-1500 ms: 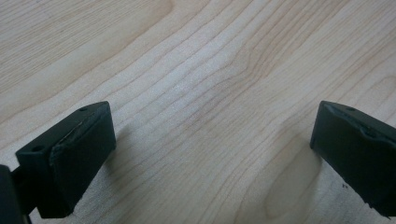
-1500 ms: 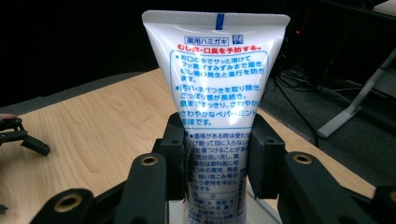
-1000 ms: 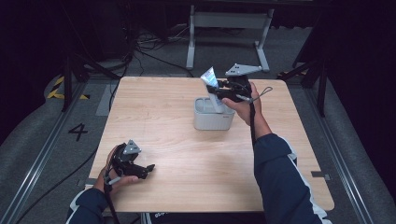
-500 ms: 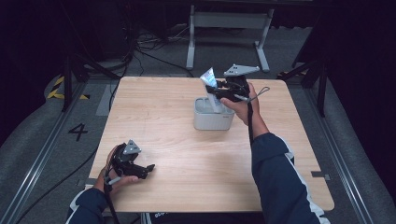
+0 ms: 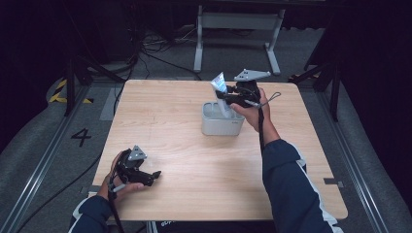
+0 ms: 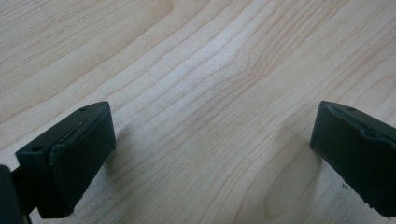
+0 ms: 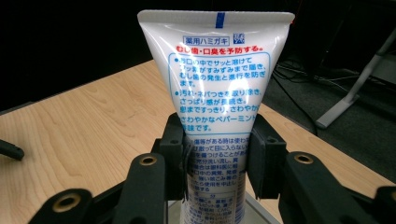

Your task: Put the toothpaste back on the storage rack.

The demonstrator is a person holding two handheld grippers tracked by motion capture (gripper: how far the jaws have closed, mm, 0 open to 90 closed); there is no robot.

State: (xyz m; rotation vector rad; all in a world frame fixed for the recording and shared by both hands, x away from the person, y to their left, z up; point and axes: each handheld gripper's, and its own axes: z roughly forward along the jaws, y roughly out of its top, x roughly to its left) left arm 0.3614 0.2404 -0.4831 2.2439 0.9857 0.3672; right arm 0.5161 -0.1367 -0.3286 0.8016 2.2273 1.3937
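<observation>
A white toothpaste tube [image 7: 219, 88] with blue and red print stands upright, crimped end up, and my right gripper [image 7: 215, 161] is shut on its lower half. From above, that right gripper [image 5: 228, 99] holds the tube [image 5: 219, 85] over the back right part of a grey rectangular container [image 5: 216, 127] near the table's middle; the tube's lower end dips toward the container's opening. My left gripper [image 5: 151, 175] rests on the wood near the front left corner, open, its two fingers [image 6: 79, 149] wide apart with bare wood between them.
The wooden table [image 5: 170, 121] has dark floor all around it. Behind its far edge stands a grey metal stand [image 5: 238, 22], with cables [image 5: 155, 53] on the floor. A number 4 [image 5: 80, 137] marks the floor to the left.
The right gripper and the tube have shifted slightly over the container. The left gripper has stayed where it was.
</observation>
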